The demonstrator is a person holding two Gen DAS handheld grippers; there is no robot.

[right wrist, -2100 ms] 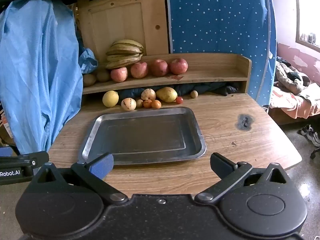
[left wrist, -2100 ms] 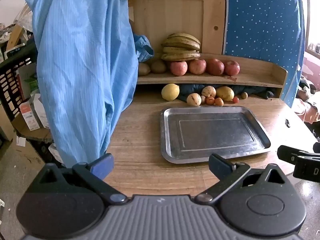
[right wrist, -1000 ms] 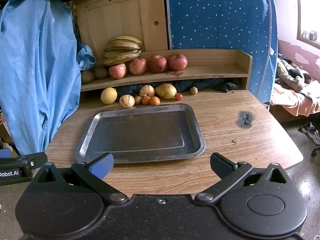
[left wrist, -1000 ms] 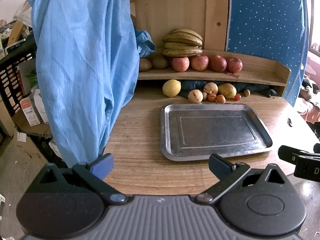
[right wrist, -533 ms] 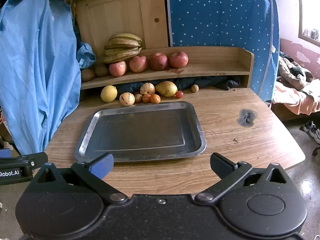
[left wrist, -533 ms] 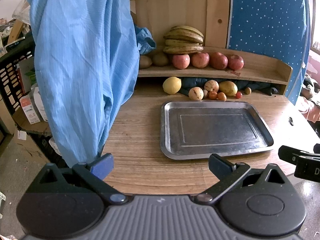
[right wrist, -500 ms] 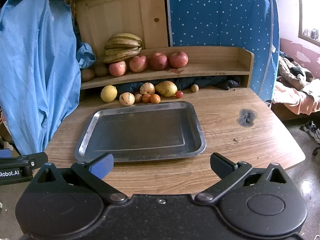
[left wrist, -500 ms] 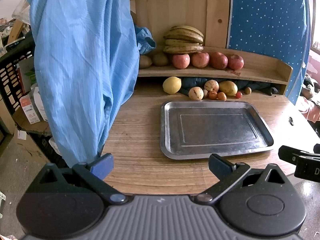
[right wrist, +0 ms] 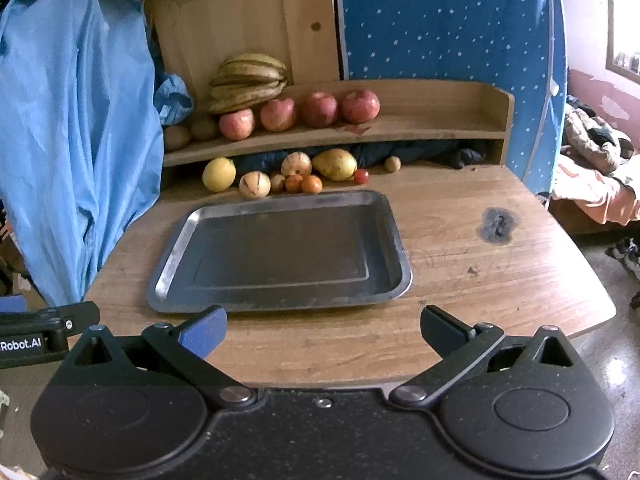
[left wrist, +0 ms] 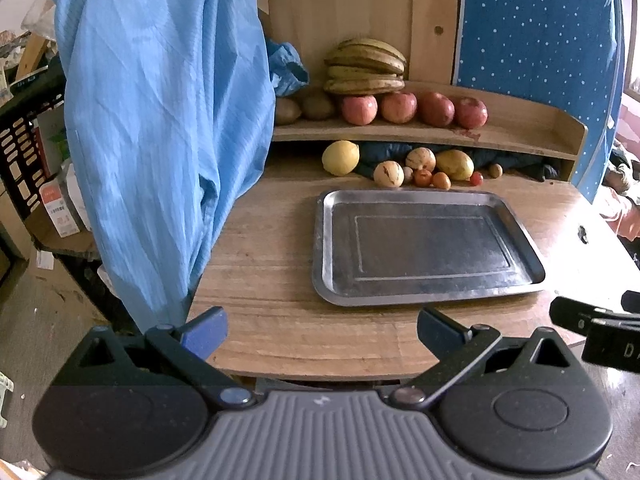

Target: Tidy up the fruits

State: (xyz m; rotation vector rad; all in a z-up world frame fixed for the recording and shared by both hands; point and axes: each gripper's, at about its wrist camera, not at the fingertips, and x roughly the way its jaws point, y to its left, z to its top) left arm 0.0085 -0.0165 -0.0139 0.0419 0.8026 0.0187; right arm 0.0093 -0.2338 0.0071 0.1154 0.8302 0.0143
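I see both grippers at the near edge of the wooden table (right wrist: 460, 264); left gripper (left wrist: 320, 330) has its fingers spread wide, nothing between them; right gripper (right wrist: 322, 328) likewise spread, holding nothing; each one shows at the edge of the other's view, so they sit side by side. Metal tray (right wrist: 172, 256) lies flat mid-table, nothing in it. Fruit is all behind the tray; on the table just beyond its far rim I read a row: yellow round fruit (right wrist: 219, 174) at the left, two striped pale fruits (right wrist: 255, 184), small orange ones (right wrist: 311, 184), a yellow mango-shaped fruit (right wrist: 335, 164), a red cherry tomato (right wrist: 361, 176), a small brown one (right wrist: 392, 163) furthest right. On the shelf (right wrist: 440, 128) above: four red apples (right wrist: 320, 109) in a line, a banana bunch (right wrist: 248, 80) behind them, two brown fruits (right wrist: 176, 137) at the left end. Blue cloth (left wrist: 160, 120) hangs at the table's left side; dotted blue fabric (right wrist: 440, 20) behind the shelf.
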